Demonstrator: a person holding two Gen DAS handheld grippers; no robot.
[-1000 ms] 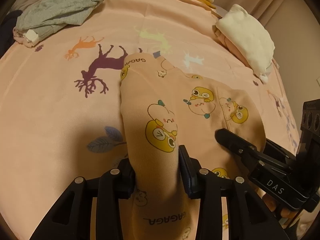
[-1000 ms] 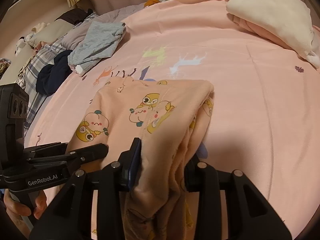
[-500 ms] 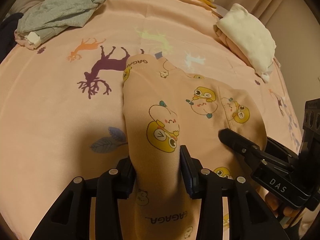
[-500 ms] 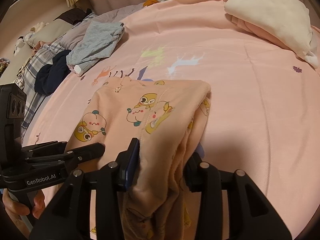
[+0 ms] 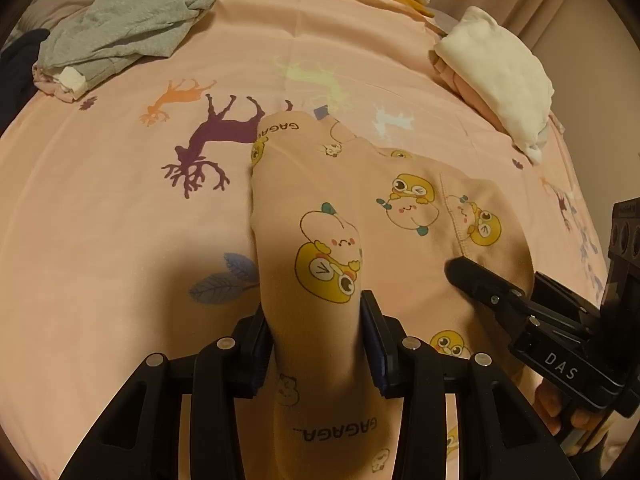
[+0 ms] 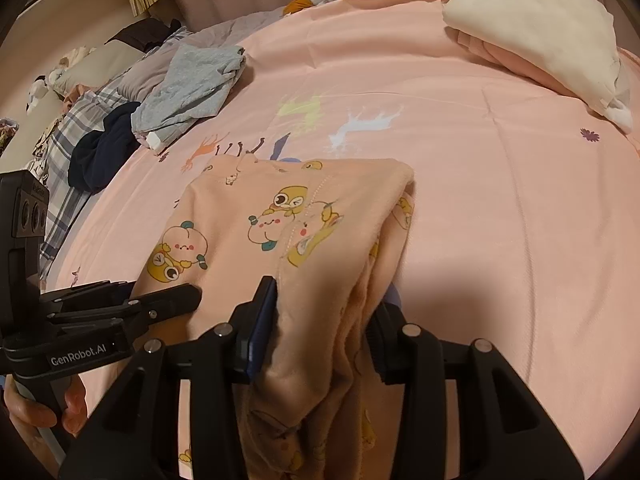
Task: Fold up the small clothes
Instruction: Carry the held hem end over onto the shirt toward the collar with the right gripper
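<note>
The peach garment [image 5: 360,208] carries the word "GAGAGA" in dark letters twice in the left wrist view: once near its far edge, upside down, and once with dots before it on the stretch below the left gripper's [image 5: 316,344] fingers. The right gripper [image 5: 560,364] bears "DAS" in white on its black body. In the right wrist view, the left gripper's body reads "GenRobot.AI" in white.

The garment's [image 5: 360,208] near end runs off the bottom edge in both views, and it hides part of the bedsheet's [image 5: 120,220] prints.
</note>
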